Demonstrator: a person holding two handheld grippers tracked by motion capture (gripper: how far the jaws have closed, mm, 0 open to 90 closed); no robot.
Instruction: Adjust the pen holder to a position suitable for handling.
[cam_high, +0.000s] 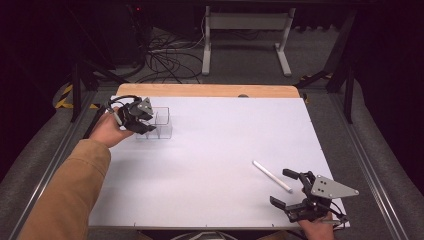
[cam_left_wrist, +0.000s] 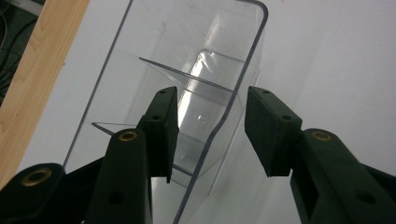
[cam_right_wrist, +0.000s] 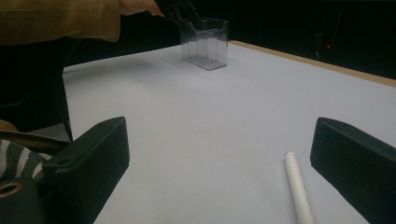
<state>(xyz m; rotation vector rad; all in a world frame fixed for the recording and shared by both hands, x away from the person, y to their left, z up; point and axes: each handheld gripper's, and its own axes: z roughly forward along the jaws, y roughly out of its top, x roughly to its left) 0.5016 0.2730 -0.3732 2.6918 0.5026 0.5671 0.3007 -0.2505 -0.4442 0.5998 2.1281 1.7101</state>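
A clear plastic box (cam_high: 162, 121) with inner dividers stands at the far left of the white table top (cam_high: 215, 150). My left gripper (cam_high: 148, 123) is open at the box's left end. In the left gripper view its jaws straddle one wall of the box (cam_left_wrist: 187, 56), one jaw inside and one outside, with a gap on both sides (cam_left_wrist: 212, 116). A white pen (cam_high: 272, 176) lies near the front right. My right gripper (cam_high: 281, 187) is open just in front of it, low over the table; the pen (cam_right_wrist: 297, 186) lies close to one jaw (cam_right_wrist: 224, 140). The box (cam_right_wrist: 205, 44) stands far off.
The table's wooden far edge (cam_high: 210, 90) runs behind the box. Beyond it are a white stand (cam_high: 245, 35) and loose cables (cam_high: 165, 60) on the floor. A tan sleeve (cam_high: 70, 195) comes in from the bottom left.
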